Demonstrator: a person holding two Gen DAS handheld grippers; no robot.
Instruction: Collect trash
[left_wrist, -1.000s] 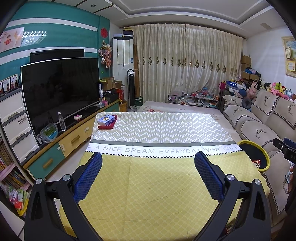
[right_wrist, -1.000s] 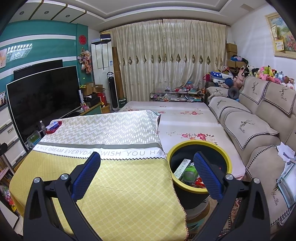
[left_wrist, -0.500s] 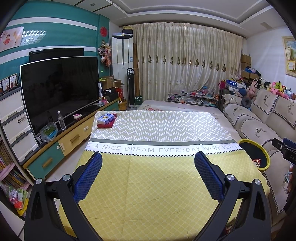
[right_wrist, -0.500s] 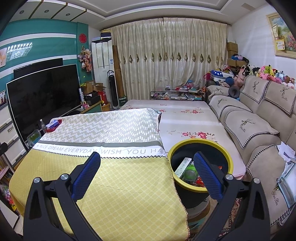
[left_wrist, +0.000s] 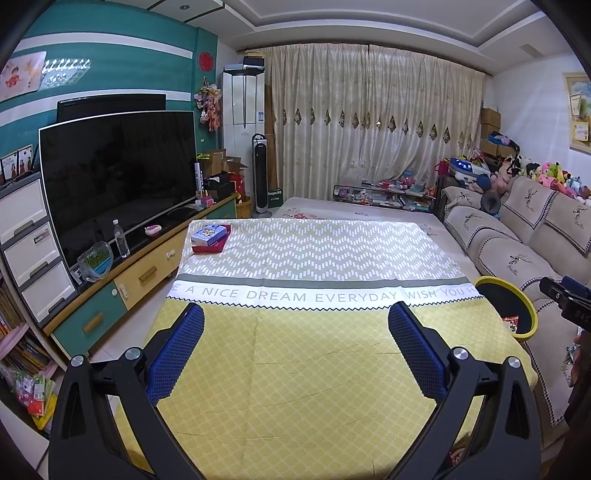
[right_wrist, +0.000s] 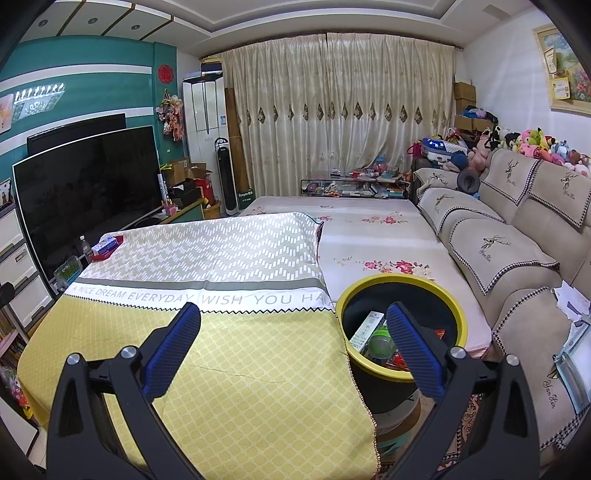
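Observation:
A black bin with a yellow rim (right_wrist: 345, 295) (left_wrist: 532, 314) stands off the table's right edge; inside lie a white box (right_wrist: 364, 328), a green bottle (right_wrist: 380, 345) and red wrappers. My left gripper (left_wrist: 295, 314) hovers open over the yellow part of the tablecloth (left_wrist: 314, 362), nothing between its blue pads (left_wrist: 181, 347). My right gripper (right_wrist: 293, 314) is open too, straddling the table's right edge, its right finger over the bin. A blue-and-white box on a red tray (left_wrist: 209, 238) (right_wrist: 105, 248) sits at the table's far left corner.
A TV (left_wrist: 118, 181) on a low cabinet (left_wrist: 140, 273) runs along the left, with a water bottle (left_wrist: 120, 243). A beige sofa (right_wrist: 517, 251) lines the right wall. A floral-covered surface (right_wrist: 369, 236) lies beyond the table. The other gripper's body (left_wrist: 569, 302) shows at the right edge.
Both views have shifted only slightly; the grippers stay open and empty over the same spots.

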